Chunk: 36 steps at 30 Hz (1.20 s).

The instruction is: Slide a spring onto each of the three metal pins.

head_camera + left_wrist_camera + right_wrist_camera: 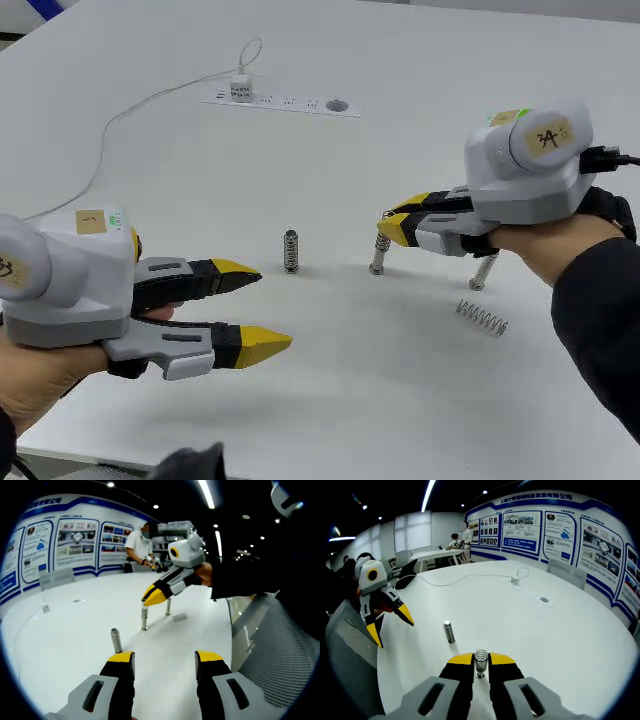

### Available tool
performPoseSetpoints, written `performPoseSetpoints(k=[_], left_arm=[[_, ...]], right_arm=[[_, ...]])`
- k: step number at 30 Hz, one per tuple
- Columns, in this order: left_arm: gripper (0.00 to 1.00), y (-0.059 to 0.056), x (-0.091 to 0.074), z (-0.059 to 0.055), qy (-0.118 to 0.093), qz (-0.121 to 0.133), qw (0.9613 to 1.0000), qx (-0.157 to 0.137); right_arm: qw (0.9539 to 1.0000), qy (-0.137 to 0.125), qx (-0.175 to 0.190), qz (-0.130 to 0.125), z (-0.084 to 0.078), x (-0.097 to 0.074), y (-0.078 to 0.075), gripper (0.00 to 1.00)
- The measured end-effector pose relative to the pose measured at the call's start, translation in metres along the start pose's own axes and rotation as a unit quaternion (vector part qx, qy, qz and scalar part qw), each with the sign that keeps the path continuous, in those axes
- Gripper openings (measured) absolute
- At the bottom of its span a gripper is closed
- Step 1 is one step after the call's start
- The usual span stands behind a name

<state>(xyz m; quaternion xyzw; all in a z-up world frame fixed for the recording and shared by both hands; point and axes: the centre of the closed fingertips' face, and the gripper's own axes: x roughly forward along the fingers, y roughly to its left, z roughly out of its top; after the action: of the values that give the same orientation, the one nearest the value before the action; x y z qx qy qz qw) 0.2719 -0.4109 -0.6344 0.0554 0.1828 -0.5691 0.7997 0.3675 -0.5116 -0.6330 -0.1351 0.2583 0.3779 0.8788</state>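
Three metal pins stand in a row on the white table. The left pin (291,250) (116,640) (449,631) wears a spring. My right gripper (386,226) (480,661) is shut on a spring (481,662) at the top of the middle pin (379,258) (144,618). The right pin (483,272) (168,607) is bare and leans a little. A loose spring (482,317) (180,616) lies on the table just in front of it. My left gripper (264,308) (165,660) hovers open near the front left, with nothing between its jaws, pointing toward the pins.
A white power strip (280,100) with a plugged adapter and a trailing cable (130,110) lies at the far side. The table's front edge (330,462) runs close to me. A mesh chair (280,655) stands beside the table. A person (136,545) stands far behind.
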Motion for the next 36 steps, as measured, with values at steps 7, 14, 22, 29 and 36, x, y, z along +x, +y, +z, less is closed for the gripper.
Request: performPoseSetpoints(k=[7,14,22,29,36], left_arm=[[0.49,0.001,0.0,0.0,0.0,0.001,1.0,-0.001],[0.49,0.0,0.0,0.0,0.0,0.0,1.0,0.0],[0.49,-0.001,-0.001,0.0,0.0,0.002,1.0,0.0],[0.49,0.0,-0.001,0.0,0.001,0.002,1.0,0.0],[0.49,0.0,-0.001,0.001,0.0,0.002,1.0,0.001]], right_arm=[[0.9999,0.009,0.005,0.001,-0.009,0.005,0.0,0.12],[0.9998,0.02,0.005,0.003,-0.018,0.012,0.001,0.12],[0.9994,0.034,0.007,0.006,-0.026,0.017,0.001,0.12],[0.9991,0.041,0.008,0.007,-0.031,0.015,0.002,0.12],[0.9989,0.045,0.011,0.004,-0.037,0.006,-0.001,0.13]])
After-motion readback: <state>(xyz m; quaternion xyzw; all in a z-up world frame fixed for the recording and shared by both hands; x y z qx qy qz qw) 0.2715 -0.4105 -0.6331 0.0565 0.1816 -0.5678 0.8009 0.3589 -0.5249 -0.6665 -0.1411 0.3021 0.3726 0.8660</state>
